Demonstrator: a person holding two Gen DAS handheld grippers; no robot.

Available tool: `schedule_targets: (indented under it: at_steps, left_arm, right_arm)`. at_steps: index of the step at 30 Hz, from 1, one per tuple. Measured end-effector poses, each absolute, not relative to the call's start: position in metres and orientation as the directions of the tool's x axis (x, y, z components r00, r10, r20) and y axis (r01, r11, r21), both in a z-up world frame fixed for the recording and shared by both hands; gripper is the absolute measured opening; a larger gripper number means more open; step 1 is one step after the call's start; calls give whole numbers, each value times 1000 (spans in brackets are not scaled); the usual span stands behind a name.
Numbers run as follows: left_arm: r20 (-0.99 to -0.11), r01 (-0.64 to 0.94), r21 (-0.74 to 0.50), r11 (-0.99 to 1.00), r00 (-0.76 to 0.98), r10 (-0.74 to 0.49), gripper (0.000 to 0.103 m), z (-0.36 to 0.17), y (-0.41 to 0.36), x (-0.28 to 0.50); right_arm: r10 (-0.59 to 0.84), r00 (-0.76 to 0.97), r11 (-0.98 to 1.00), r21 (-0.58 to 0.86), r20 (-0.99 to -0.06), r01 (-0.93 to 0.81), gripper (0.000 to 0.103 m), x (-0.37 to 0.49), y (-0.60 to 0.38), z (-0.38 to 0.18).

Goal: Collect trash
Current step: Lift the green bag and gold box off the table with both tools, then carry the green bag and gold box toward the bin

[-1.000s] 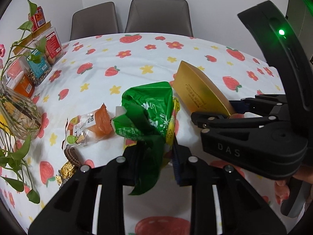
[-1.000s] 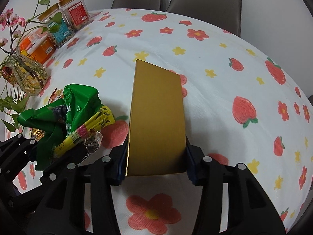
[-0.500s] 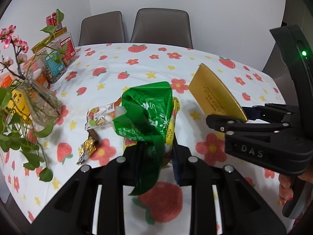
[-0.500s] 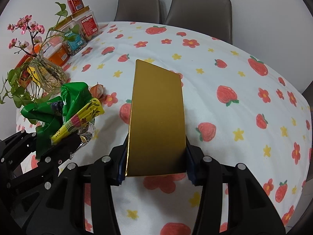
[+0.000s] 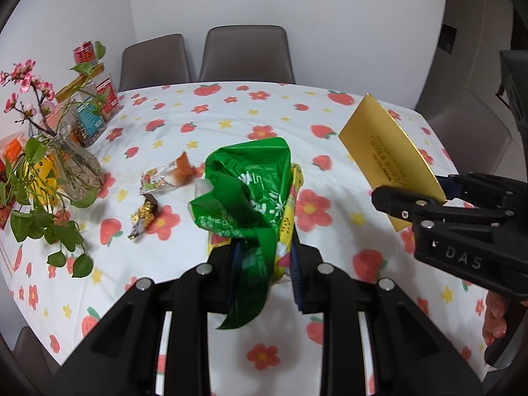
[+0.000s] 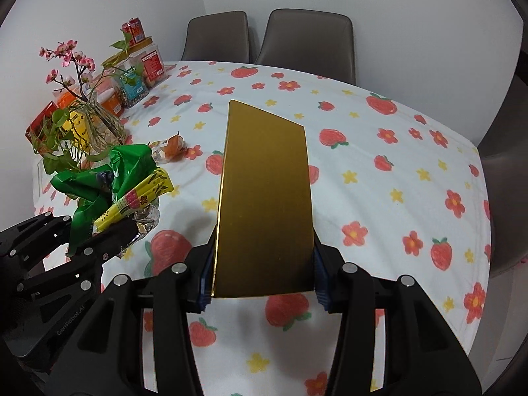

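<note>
My left gripper (image 5: 264, 267) is shut on a bundle of trash: a crumpled green wrapper (image 5: 247, 181) and a yellow wrapper (image 5: 290, 211), held above the table. The bundle also shows in the right wrist view (image 6: 122, 178). My right gripper (image 6: 262, 283) is shut on a flat gold box (image 6: 265, 198), held upright above the table; the box shows in the left wrist view (image 5: 389, 151) to the right of the bundle. An orange snack wrapper (image 5: 171, 176) and a gold foil wrapper (image 5: 143, 217) lie on the tablecloth to the left.
The round table has a strawberry-print cloth (image 5: 231, 112). A glass vase with a plant and pink flowers (image 5: 62, 168) stands at the left edge, with snack jars and boxes (image 5: 95, 109) behind it. Two grey chairs (image 5: 247, 52) stand at the far side.
Both grippers have pulled back and up from the table with their loads still held. The table looks farther away and more of it shows.
</note>
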State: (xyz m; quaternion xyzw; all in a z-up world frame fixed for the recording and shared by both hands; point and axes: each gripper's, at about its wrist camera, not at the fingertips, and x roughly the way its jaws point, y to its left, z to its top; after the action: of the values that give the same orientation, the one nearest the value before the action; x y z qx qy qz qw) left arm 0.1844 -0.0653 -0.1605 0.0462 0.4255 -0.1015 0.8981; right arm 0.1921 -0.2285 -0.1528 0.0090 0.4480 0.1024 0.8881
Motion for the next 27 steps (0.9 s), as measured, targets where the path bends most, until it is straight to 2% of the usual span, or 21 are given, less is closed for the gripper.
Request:
schedule_targets:
  at_steps: [12, 27]
  left_arm:
    - [-758, 396, 16, 918, 604, -247, 26, -143, -150, 126]
    - [-752, 593, 11, 805, 536, -384, 26, -131, -354, -8]
  right_arm:
    - [108, 642, 991, 134, -759, -8, 46, 108, -322, -142]
    - [-44, 684, 970, 132, -728, 202, 46, -68, -532, -123]
